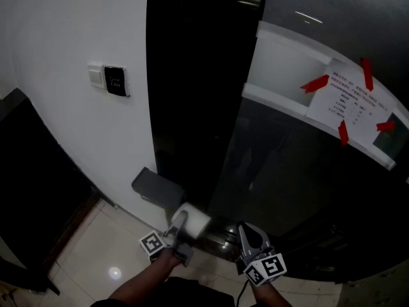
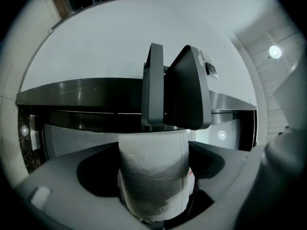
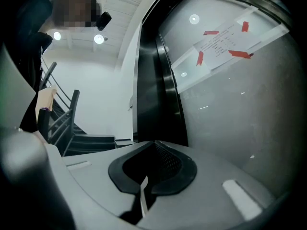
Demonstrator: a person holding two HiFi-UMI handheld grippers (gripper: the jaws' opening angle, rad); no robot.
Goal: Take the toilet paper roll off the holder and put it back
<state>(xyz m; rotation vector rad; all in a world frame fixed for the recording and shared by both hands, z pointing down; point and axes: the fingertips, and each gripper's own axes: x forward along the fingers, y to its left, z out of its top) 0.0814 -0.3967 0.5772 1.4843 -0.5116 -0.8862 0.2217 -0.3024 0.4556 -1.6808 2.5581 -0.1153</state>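
Your left gripper (image 2: 153,146) is clamped on the roll (image 2: 153,181), which sits just near of the holder (image 2: 175,87) and clear of it. Risk 1: the soft paper may crush or slip in that grip if you press harder. Risk 2: a skewed approach could catch the holder's edge and knock the roll loose. Your right gripper (image 3: 153,145) is closed on nothing, off to the right. No containers present; the holder carries nothing.

Washroom: paper holder (image 1: 156,187), tiled floor (image 1: 96,254)
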